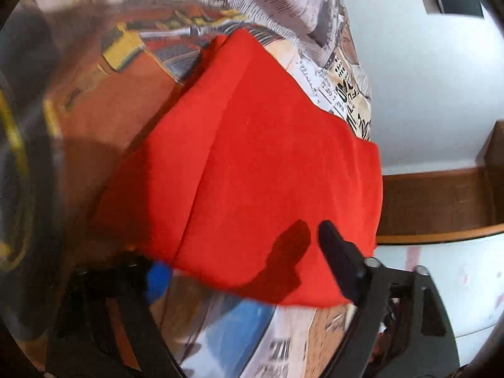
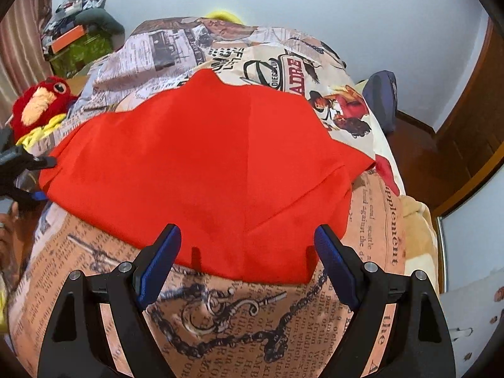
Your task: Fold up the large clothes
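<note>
Hovering nearest the lens in the right wrist view, right gripper spread wide, blue-padded fingers apart over the near hem of the red garment, grasping nothing. Lying flat and partly folded on the bed's newsprint-patterned bedspread, that garment, with creases running away from the camera and one corner turned over at the right. Reaching in at the left edge of the same view, left gripper, its tip just at the garment's left border. In the left wrist view, left gripper released too, one dark finger casting a shadow on the red cloth, the other finger blurred with a blue pad low at the left, the fabric lying between them rather than pinched. Sitting beyond the garment at the bed's left side, a red plush bird. Farther back, cluttered boxes piled against the pale wall, and a wooden door frame standing at the right.
</note>
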`<state>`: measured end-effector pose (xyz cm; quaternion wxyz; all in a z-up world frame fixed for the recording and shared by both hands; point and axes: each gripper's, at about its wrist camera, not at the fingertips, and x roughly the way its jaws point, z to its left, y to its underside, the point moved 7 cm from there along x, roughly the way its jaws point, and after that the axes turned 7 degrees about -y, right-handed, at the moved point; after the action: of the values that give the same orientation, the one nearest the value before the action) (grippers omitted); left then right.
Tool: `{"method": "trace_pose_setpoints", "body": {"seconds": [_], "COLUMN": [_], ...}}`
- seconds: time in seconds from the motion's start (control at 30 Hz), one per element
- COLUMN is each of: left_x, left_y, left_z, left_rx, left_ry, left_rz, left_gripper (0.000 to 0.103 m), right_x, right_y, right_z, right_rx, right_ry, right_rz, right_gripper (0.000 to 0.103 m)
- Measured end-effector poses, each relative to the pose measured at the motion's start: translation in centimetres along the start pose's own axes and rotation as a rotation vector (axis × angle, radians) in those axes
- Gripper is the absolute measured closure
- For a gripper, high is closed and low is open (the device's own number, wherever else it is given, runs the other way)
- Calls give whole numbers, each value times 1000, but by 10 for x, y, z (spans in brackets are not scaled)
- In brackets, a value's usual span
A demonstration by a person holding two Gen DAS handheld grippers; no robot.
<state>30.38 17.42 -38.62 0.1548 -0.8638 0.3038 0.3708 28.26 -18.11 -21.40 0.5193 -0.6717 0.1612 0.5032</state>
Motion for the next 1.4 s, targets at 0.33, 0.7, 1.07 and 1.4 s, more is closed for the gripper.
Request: {"method": "trace_pose_setpoints", "body": {"seconds": [0.33,0.7,1.07,1.4], "left_x": [20,-61,-166,-130], "left_y": [-25,-64,-72,-36], "left_z": [-14,-65,-150,-208], "left_rx": [-12,84,304,508], "left_ry": [-84,-51,-56,-94], "left_rz": [-124,-332,-622,-566], "left_gripper": [75,99,100,100], "right_x": [2,6,57,89], "right_y": [-16,-45,-79,-63], "right_z": [7,34,114,153], "right_rx": [29,12,19,5], "right_ry": [0,-46,-215,-330], "right_rz": [-13,-26,41,148], "right_gripper": [19,19,19,18]}}
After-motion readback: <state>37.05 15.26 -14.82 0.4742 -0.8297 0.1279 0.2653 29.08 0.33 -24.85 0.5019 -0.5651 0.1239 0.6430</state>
